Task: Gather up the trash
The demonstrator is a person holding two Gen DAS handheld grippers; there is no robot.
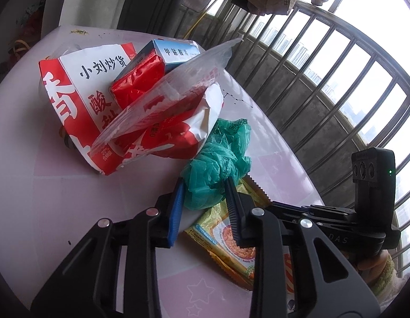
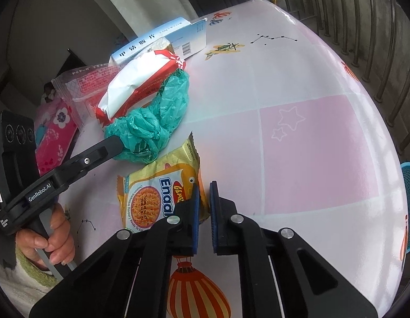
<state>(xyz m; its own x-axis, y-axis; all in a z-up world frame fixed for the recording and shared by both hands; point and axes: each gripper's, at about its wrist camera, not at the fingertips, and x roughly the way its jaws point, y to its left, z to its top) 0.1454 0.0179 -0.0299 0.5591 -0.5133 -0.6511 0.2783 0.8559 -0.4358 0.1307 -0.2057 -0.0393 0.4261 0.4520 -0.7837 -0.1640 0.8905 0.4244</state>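
Trash half gathered on the pink table (image 2: 318,137)

Left gripper (image 1: 205,185) pinches the crumpled green plastic bag (image 1: 218,164) beside the red-and-white snack bag (image 1: 80,100) pile; right gripper (image 2: 203,185) clenched at the noodle packet (image 2: 157,193) edge, grip unclear; nothing binned yet

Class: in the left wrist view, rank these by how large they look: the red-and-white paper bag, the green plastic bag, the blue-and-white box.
1. Red-and-white paper bag, clearly the largest.
2. Green plastic bag.
3. Blue-and-white box, though it is farther away and partly hidden, so unsure.
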